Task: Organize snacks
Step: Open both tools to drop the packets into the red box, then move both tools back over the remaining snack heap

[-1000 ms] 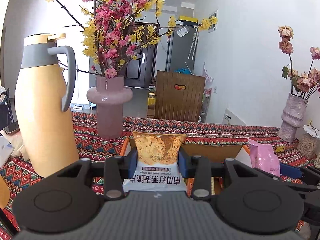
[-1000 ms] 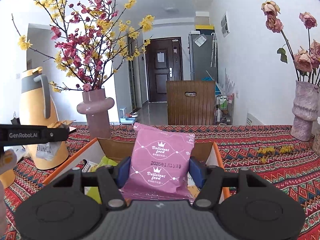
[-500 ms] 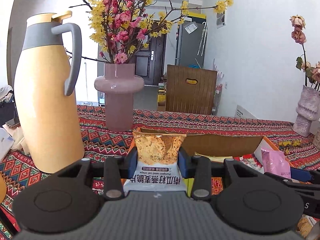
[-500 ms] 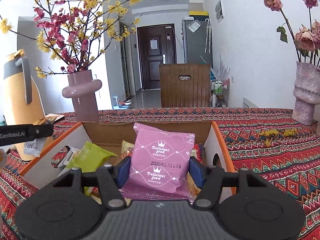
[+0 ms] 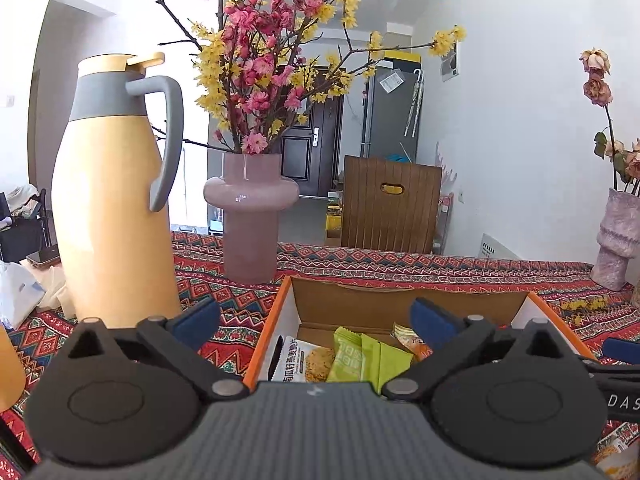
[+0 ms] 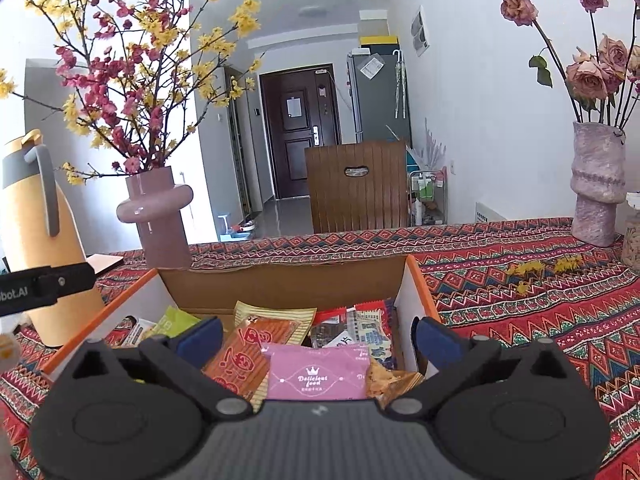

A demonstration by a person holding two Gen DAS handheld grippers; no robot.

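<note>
Patterned red cloth (image 6: 520, 312) covers the table. Both the left gripper (image 5: 316, 320) and right gripper (image 6: 318, 338) are spreading, nothing pinched. Below them, the oat-crisp packet (image 5: 298, 360) and pink packet (image 6: 320, 374) lie inside the orange-edged box (image 6: 416, 280), among other snacks.

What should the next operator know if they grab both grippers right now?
Left gripper: jaws opening, nothing between them. Its oat crisp packet lies in the cardboard box beside a green packet.
Right gripper: jaws opening, nothing gripped. The pink packet lies in the box on the other snacks, next to an orange packet.
Done: both packets are in the box.
Left: at least one snack lies outside the box at lower right of the left view; fetch it next.
</note>
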